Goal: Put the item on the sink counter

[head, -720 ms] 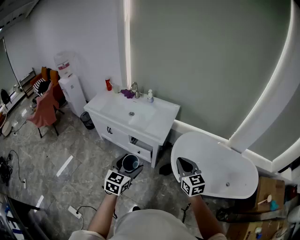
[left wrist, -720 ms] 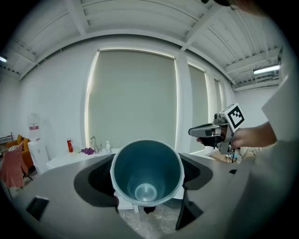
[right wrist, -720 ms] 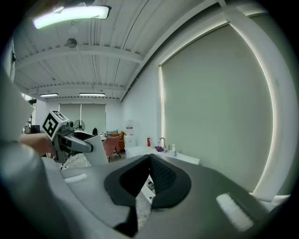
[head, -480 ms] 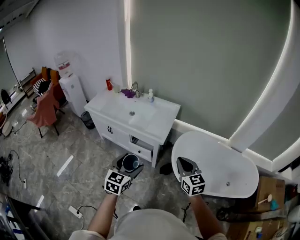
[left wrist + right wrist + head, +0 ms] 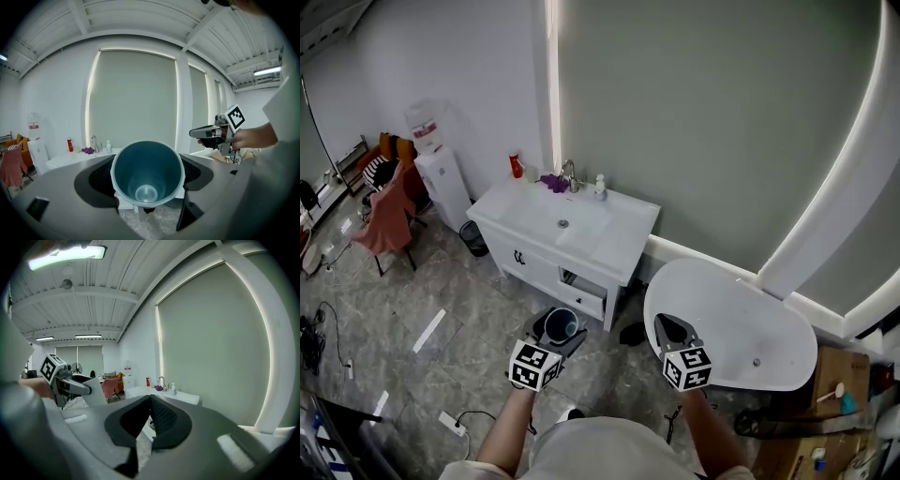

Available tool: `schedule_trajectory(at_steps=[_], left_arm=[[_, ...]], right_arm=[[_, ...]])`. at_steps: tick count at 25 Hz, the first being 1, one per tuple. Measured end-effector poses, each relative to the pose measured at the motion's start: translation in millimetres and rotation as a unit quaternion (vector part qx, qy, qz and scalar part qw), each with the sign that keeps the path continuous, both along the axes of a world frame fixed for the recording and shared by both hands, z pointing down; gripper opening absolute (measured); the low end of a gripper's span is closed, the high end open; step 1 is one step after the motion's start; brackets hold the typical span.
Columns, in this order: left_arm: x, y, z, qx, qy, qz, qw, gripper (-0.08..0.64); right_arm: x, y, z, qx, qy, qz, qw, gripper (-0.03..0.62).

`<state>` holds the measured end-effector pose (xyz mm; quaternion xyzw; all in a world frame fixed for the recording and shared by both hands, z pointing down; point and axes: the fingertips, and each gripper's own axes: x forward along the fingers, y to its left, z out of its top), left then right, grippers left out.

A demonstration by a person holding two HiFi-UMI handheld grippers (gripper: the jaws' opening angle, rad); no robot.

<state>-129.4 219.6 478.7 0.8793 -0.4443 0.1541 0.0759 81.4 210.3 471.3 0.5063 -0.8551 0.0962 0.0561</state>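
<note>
One smooth, tapered, round-rimmed cup [image 5: 146, 176]

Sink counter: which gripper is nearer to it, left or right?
Left. The left gripper, holding the teal cup, hangs just in front of the sink counter; the right gripper sits farther right, over the white bathtub.

Level: bright, even, cool white in all views.
Sources: vertical light strip [image 5: 553, 84] and curved light strip [image 5: 848, 169] on the wall, plus a ceiling lamp [image 5: 65, 256].
Shadows: faint and soft-edged on the floor [image 5: 459, 309].
Glare: blown-out strips; near-washed-out sink counter [image 5: 623, 239]; pale highlight deep inside the cup [image 5: 146, 176].
Distortion: heavy fisheye bend and black corners in both gripper views.
Focus: soft close foreground there, with a sharper room behind.
</note>
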Motion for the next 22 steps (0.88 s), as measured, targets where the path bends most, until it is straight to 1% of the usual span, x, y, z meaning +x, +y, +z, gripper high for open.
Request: schedule_trajectory(at_steps=[14, 22], left_arm=[[-45, -5, 12, -0.005, 0.006, 0.007, 0.9999, 0.390], [-60, -15, 13, -0.004, 0.002, 0.032, 0.9995, 0.390]], right_arm=[[-52, -8, 13, -0.012, 0.002, 0.000, 1.000, 0.011], [-70, -16, 15, -0.010, 0.013, 0.011, 1.000, 0.011]])
